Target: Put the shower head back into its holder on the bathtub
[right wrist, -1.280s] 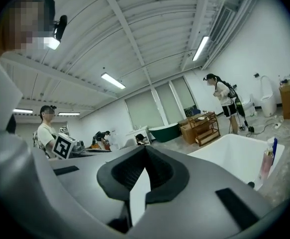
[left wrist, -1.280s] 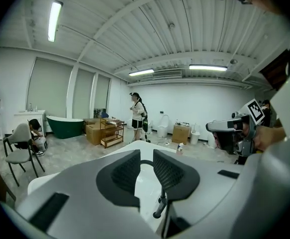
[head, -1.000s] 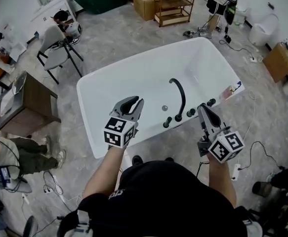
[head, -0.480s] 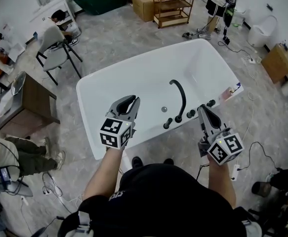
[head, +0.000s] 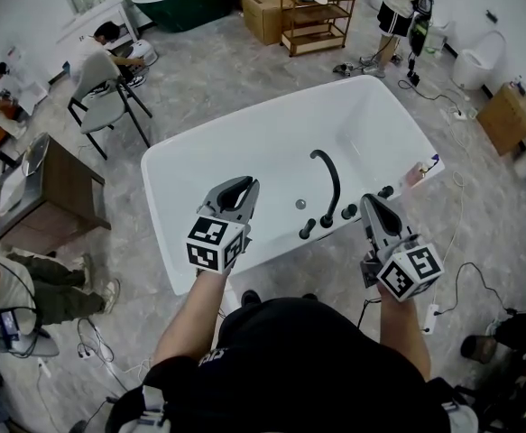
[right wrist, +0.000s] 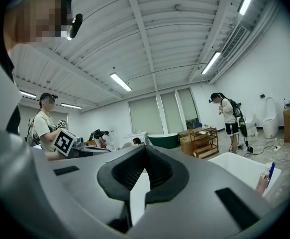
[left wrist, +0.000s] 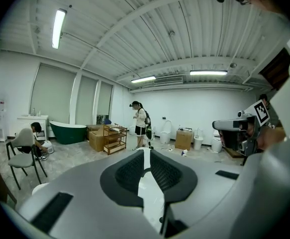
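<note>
The white bathtub [head: 157,215] lies in front of me in the head view. A curved black spout [head: 328,179] and several black knobs [head: 327,216] stand on its near rim. I cannot pick out the shower head or its holder among them. My left gripper [head: 245,188] hovers over the near rim left of the fittings, its jaws closing to shut with nothing between them. My right gripper [head: 368,202] is at the rim just right of the knobs, jaws together and empty. Each gripper view looks level across the room, over the tub [left wrist: 149,193] [right wrist: 239,166].
A small bottle [head: 420,170] stands on the tub's right rim. A chair [head: 100,97] and wooden desk [head: 59,183] are to the left, a wooden shelf [head: 315,7] and a standing person [head: 398,7] beyond. Cables [head: 443,287] trail on the floor at right.
The left gripper's jaws have drawn together slightly. Both hands stay almost where they were at the tub's near rim.
</note>
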Demonstrator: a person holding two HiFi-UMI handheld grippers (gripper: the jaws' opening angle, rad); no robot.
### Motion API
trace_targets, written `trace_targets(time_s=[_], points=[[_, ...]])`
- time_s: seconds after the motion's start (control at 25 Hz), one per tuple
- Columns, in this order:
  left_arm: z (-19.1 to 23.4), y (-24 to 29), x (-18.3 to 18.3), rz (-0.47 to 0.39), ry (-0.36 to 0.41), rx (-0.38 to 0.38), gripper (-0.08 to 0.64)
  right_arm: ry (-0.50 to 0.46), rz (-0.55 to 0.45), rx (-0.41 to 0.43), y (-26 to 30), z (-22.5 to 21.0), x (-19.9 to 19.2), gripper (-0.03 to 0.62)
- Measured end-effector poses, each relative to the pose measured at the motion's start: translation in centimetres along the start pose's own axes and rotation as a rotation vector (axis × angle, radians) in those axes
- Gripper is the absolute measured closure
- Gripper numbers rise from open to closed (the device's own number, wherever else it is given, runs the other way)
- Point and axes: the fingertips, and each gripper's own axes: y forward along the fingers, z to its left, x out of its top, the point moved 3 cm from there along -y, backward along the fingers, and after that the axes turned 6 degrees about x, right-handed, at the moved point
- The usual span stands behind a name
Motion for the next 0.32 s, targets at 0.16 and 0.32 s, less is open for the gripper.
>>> trace_targets(time_s=[0.16, 0.32], points=[[-0.10, -0.40, 0.46, -0.012, 0.008, 0.005, 0.509, -0.014, -0.009, 0.010, -0.11, 0.26, 0.24, 0.581], [-0.51, -0.84, 0.60, -0.015, 0.012, 0.009, 0.511, -0.044, -0.029, 0.051, -0.40, 0.05, -0.19, 0.581]])
